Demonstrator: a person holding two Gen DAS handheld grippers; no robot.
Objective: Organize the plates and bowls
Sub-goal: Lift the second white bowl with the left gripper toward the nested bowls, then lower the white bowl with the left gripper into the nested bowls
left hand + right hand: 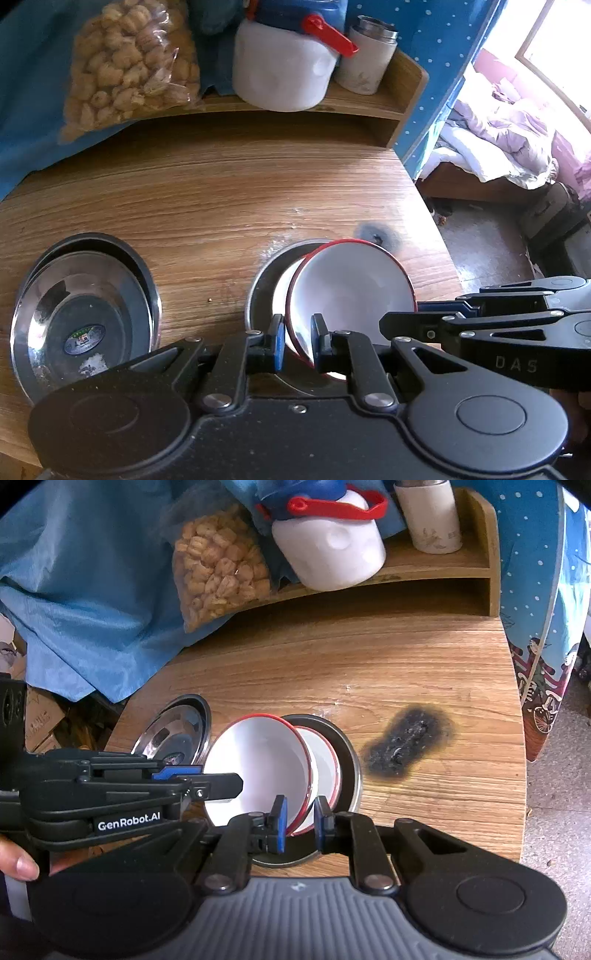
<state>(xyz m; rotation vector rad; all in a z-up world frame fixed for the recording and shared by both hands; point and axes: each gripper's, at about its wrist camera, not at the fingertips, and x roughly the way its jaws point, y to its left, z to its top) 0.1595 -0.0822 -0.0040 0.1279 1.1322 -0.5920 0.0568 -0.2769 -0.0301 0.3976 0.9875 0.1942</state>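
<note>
Both your grippers pinch the tilted red-rimmed bowl's (351, 291) edge: the left gripper (298, 341) and right gripper (300, 821). It leans over the steel plate (351, 760) just ahead of them.

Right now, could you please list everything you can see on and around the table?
Enamel bowls: two, white with red rims, upper one tilted, over a steel plate, near table edge.
Steel plates: stacked, silver, table's left.
Burn mark: one, black, right of the bowls.
Snack bag: one, clear, tan pieces, shelf.
Jar: one, white, red handle, shelf.
Cup: one, white, steel top, shelf.
Cloth: blue, back left.
Bed: pink bedding, far right.
Left tool: black, gripping upper bowl's rim.
Right tool: black, on the same rim.
</note>
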